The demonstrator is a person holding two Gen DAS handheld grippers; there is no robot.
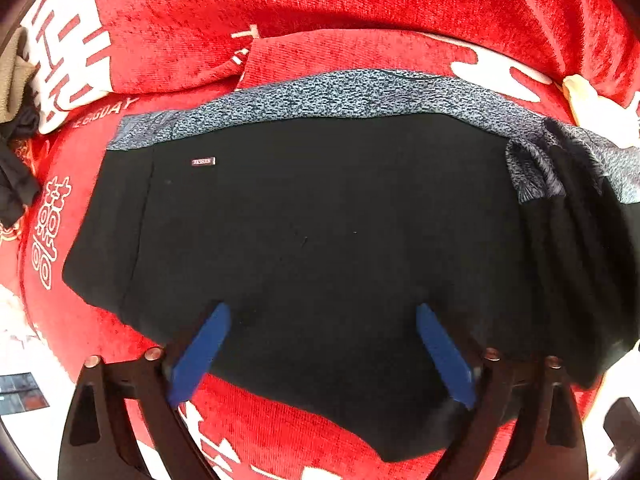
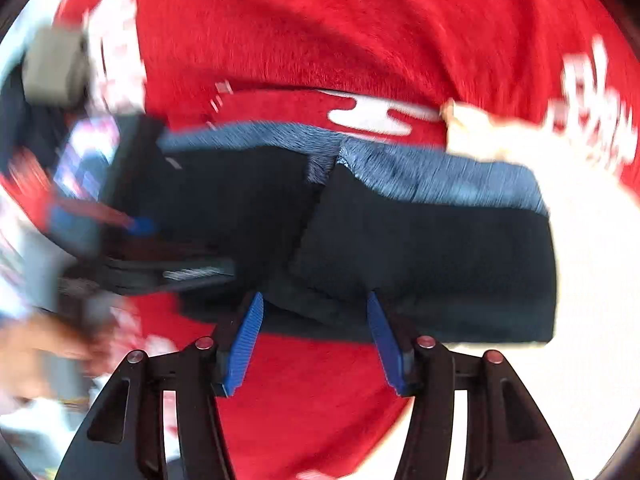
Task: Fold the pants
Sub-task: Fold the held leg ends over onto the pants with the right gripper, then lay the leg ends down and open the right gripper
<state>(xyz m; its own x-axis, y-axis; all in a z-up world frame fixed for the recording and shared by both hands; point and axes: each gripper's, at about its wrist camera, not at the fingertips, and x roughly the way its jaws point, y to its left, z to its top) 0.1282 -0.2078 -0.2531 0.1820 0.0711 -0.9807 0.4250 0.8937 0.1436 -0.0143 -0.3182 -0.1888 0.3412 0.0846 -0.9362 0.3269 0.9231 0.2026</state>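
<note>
Lying on a red cloth [image 1: 360, 8] printed with white characters, the black pants [image 1: 320, 220] with a grey-blue speckled waistband [image 1: 360, 92] appear folded into a compact block, a small label [image 1: 204, 161] near the upper left. The left gripper [image 1: 322, 312] hovers over the near edge, jaws spread wide, holding nothing. The right gripper [image 2: 316, 300] sits at the near edge of the overlapped layers, jaws likewise apart and empty; this view is motion-blurred, so contact cannot be confirmed. Bunched fabric shows at the right end in the left view. Judgement: the fold looks nearly complete. Recommended: pinch all layers together at the near edge, lift evenly with both sides, and smooth the bunched end before the final fold.
</note>
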